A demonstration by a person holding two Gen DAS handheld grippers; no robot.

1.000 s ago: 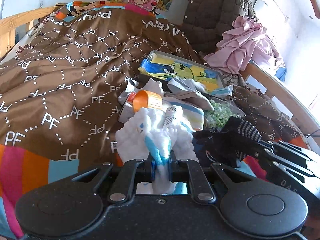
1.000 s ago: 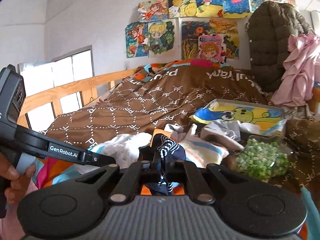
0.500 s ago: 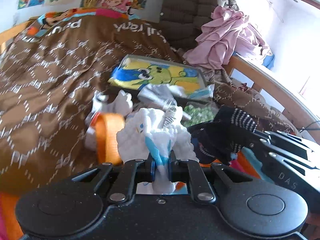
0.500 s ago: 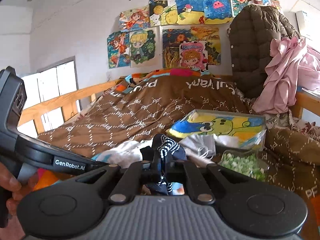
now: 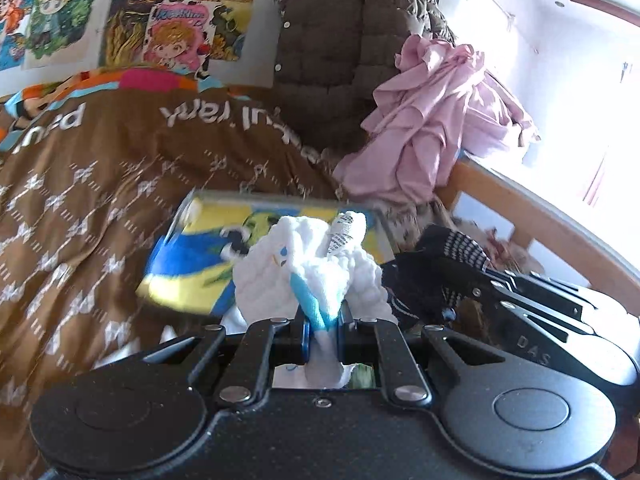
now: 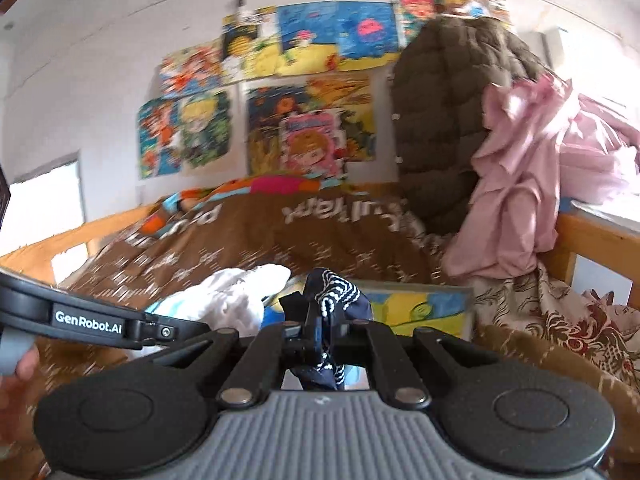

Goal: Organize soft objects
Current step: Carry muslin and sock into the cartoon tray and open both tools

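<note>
1. While the white fluffy cloth [image 5: 308,264] bunches up above the left gripper [image 5: 320,326], its blue strip is clamped between the fingers.
2. Only the right wrist view shows the right gripper [image 6: 320,330] pinching the navy patterned sock [image 6: 330,296].
3. Both hang just before the yellow-and-blue box [image 5: 208,256].
4. Beyond the box lie a brown quilt [image 5: 100,184], pink clothes [image 5: 432,128] and posters [image 6: 304,136].

The left black linkage claw [image 5: 322,326] has silver pivot screws and round side discs. The right black claw [image 6: 320,330] has a ribbed grey base; white "GenRobot.AI" lettering marks the other's side.
</note>
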